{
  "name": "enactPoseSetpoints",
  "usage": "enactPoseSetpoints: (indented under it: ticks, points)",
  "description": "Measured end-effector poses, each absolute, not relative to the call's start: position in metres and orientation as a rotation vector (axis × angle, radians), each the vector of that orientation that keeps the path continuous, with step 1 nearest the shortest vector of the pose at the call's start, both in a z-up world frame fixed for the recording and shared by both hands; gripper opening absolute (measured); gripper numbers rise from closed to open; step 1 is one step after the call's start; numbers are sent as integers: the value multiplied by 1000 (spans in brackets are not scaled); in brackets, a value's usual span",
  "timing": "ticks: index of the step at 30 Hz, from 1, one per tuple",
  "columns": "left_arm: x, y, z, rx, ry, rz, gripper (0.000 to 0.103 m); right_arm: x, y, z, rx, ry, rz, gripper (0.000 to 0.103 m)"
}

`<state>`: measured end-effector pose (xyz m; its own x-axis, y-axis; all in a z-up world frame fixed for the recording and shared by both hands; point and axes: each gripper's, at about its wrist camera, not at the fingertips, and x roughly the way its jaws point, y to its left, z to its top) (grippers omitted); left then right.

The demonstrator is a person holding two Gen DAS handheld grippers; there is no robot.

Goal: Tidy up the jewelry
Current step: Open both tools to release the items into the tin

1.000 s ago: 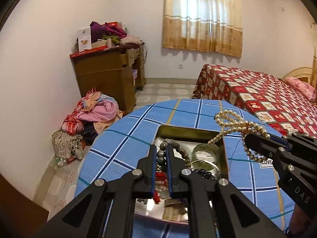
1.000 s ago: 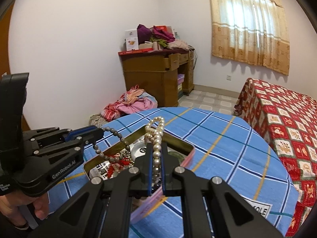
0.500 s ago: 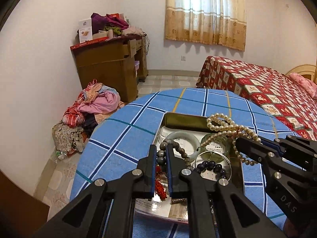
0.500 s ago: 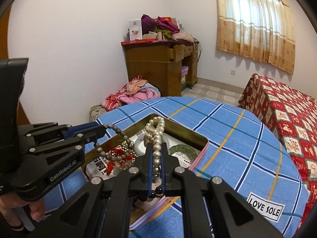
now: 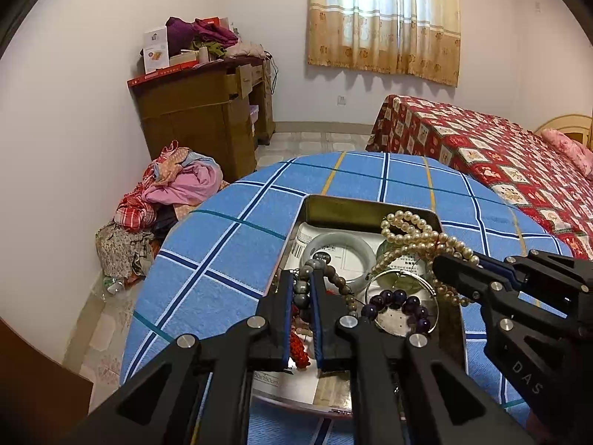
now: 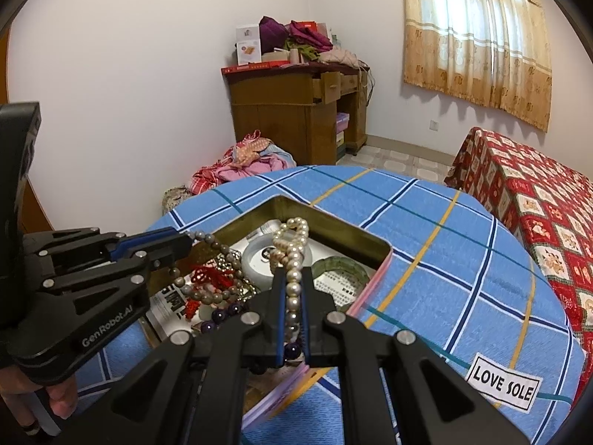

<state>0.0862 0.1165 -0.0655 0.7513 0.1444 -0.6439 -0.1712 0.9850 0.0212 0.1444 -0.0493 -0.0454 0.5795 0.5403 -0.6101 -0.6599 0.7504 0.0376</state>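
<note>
An open metal tin (image 5: pixel 370 205) (image 6: pixel 333 224) sits on the blue checked table. My left gripper (image 5: pixel 300 289) (image 6: pixel 178 244) is shut on a grey bead bracelet (image 5: pixel 302 289) (image 6: pixel 207 239) and holds it low over the tin's left side. My right gripper (image 6: pixel 292 285) (image 5: pixel 448 267) is shut on a pearl necklace (image 6: pixel 292 244) (image 5: pixel 411 233), which hangs looped over the tin. Inside the tin lie a white jade bangle (image 5: pixel 339 250) (image 6: pixel 255 259), a green bangle (image 6: pixel 341 265), a purple bead bracelet (image 5: pixel 393 300), a thin silver bangle (image 5: pixel 404 278) and a red knotted cord (image 5: pixel 298 348) (image 6: pixel 207 278).
The round table (image 5: pixel 229 244) has its edge near on the left. A "LOVE SOLE" label (image 6: pixel 502 382) lies on the cloth at right. A wooden desk (image 5: pixel 200 111), a clothes pile (image 5: pixel 174 189) on the floor and a bed (image 5: pixel 500 155) stand beyond.
Both grippers have come down and closer to the tin with their jewelry. More of the tin's contents show now. Both stay shut.
</note>
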Motion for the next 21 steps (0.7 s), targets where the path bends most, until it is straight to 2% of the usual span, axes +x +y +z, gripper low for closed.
enactPoseSetpoints:
  ticks: [18,20,21]
  points:
    - [94,118,-83,-57,749,151,9,153,-45,-67,-236,716,697,9]
    - [91,118,-78,-66,735,140,10,153,-48,-65,-225,713,693,12]
    - [90,118,-77,-66,733,140,16,153,-50,-63,-219,712,690,15]
